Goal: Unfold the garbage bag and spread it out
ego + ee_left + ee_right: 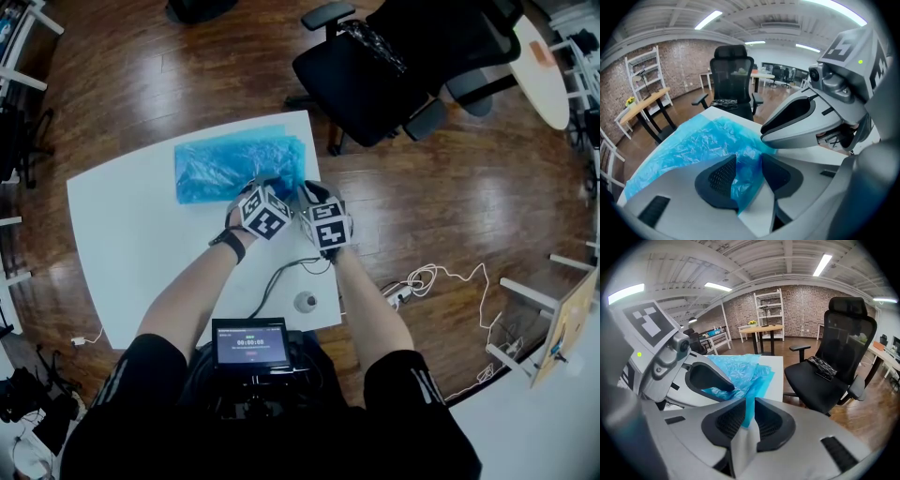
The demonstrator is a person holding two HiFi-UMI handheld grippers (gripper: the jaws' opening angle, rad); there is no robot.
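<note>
A blue garbage bag (pixel 234 164) lies partly folded and crinkled on the far half of the white table (pixel 131 244). Both grippers stand side by side at its near right corner. In the left gripper view, a bunched fold of the bag (pixel 746 176) fills the gap between the dark pads (pixel 719 176), and my left gripper (pixel 748 158) is shut on it. My right gripper (pixel 750 401) is shut on a thin edge of the bag (pixel 749 416), pinched upright between its pads. From the head view, the marker cubes hide the jaws of the left gripper (pixel 274 187) and the right gripper (pixel 306 193).
A black office chair (pixel 394 66) stands just beyond the table's far right corner. A black cable (pixel 281 272) and a small grey round object (pixel 305 302) lie on the near part of the table. White cables (pixel 431 279) lie on the wooden floor to the right.
</note>
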